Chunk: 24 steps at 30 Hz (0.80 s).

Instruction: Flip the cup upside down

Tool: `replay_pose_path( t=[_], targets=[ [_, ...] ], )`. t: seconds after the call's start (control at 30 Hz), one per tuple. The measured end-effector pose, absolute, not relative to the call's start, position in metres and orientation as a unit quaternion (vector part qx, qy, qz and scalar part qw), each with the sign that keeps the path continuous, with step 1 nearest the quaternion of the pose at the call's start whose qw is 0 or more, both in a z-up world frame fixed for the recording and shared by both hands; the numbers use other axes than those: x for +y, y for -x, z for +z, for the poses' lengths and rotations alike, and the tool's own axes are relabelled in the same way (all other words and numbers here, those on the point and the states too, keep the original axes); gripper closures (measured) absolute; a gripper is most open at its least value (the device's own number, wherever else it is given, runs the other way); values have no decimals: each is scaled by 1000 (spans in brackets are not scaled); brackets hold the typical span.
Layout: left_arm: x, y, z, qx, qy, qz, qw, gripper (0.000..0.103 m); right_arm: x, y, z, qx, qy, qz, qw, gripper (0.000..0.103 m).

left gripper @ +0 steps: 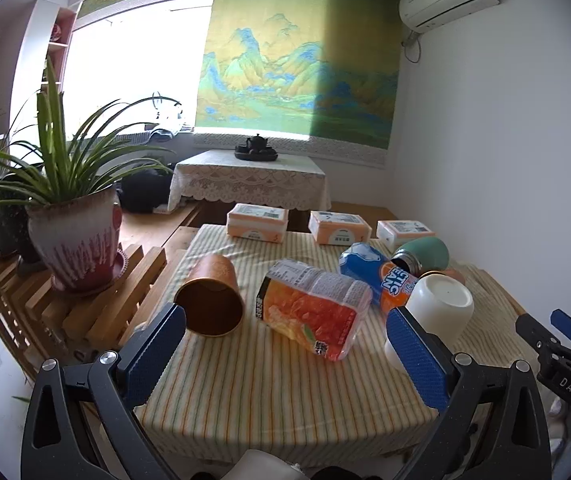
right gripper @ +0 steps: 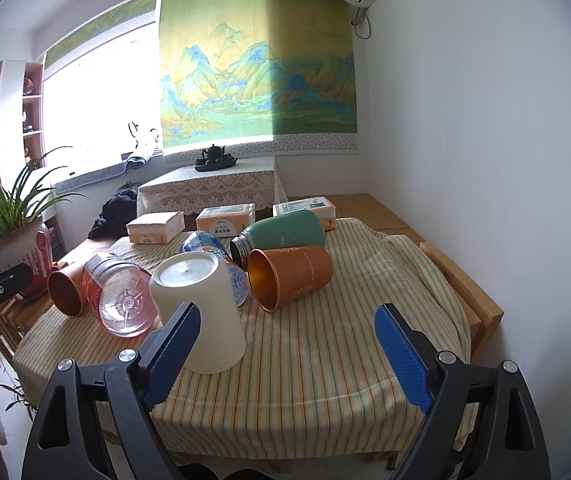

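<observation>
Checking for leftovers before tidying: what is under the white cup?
The white cup stands mouth down on the striped tablecloth, flat base up. Only cloth shows around its rim; its opaque wall hides anything underneath. Both claws are open and hold nothing.

Blown-out window (left gripper: 125, 68) daylight from the left; fisheye-bent, dark-cornered edges.

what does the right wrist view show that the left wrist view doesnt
Only the right wrist view shows the orange cup with gold inside lying on its side in full, and the clear round base of the orange-labelled bottle. Only the left wrist view shows that bottle's printed label and the blue soda bottle's lettering. Both show the white cup standing upside down, the brown cup on its side, the green flask, three boxes and the striped cloth; both grippers are open and empty.
</observation>
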<state>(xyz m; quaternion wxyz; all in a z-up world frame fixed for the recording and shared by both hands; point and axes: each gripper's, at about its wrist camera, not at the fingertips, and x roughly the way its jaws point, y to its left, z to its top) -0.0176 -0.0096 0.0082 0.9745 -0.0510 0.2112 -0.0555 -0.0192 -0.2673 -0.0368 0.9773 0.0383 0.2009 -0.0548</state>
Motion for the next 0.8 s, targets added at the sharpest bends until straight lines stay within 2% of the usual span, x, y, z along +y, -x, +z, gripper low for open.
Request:
replay_pose_path(
  t=[0.8],
  targets=[
    [-24,22,3,212,25,-51,976,1,-253,30,-17,153,-24,-59,986,16]
  ],
)
